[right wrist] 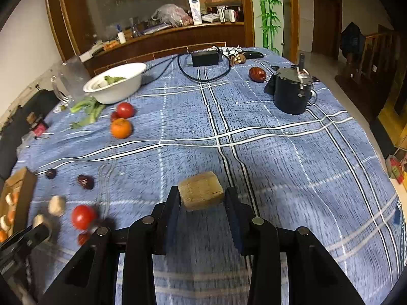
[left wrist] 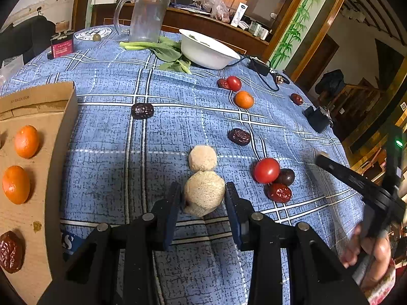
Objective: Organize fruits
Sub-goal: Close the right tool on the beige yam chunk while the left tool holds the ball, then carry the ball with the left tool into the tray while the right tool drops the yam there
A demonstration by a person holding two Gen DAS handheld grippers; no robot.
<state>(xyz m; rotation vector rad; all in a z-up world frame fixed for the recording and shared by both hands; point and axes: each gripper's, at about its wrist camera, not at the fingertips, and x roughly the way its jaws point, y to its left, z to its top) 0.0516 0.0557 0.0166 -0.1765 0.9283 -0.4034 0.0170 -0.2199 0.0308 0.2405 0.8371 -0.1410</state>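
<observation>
The left claw (left wrist: 203, 198) is closed on a pale, rough-skinned ball (left wrist: 204, 193), its pads pressing both sides; a second pale ball (left wrist: 202, 158) sits touching it just beyond, on the blue checked cloth (left wrist: 114, 132) of the worktop. The right claw (right wrist: 201, 198) grips a tan block (right wrist: 201, 190), perhaps a cut piece of fruit; the blur makes it hard to name.

At the left edge lies a cardboard tray (left wrist: 51, 137) holding two oranges (left wrist: 26, 141) and a red date (left wrist: 10, 251). Loose on the cloth are a tomato (left wrist: 266, 170) touching two dates (left wrist: 279, 192), a dark date (left wrist: 239, 136) beyond them, another (left wrist: 142, 110) nearer the tray, and farther back an orange (left wrist: 244, 99) just beside a second tomato (left wrist: 234, 83). A white bowl (left wrist: 206, 50) stands at the far side with greens (left wrist: 162, 49) beside it.
</observation>
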